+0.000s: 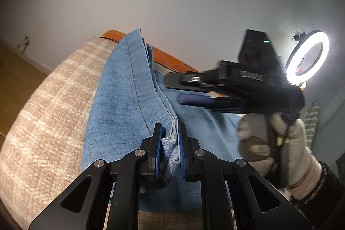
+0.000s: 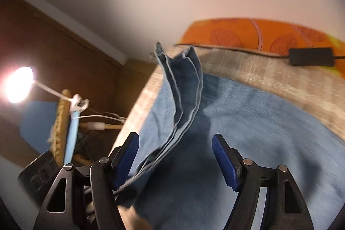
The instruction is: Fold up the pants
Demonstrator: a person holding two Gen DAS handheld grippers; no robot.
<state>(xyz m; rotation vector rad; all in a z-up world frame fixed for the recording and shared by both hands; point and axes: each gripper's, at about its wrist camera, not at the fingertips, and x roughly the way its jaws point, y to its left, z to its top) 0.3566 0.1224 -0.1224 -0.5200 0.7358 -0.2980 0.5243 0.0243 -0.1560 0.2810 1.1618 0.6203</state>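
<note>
Left wrist view: left claw (image 1: 170,139) pinches the jeans' (image 1: 129,100) stacked edge; right claw (image 2: 175,156) is spread, empty. Folding is only partway.

Two wrist-mounted fisheye cameras look forward and down along their own fingers, close above blue pants (image 1: 129,100) on a beige checked cover (image 1: 49,105), the left view also catching the right gripper (image 1: 187,89) from the side, both sharing the orange cushion (image 2: 248,33).

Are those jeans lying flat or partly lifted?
Partly lifted: the left tongs pinch a bunched edge of the jeans, raised above the bed.
</note>
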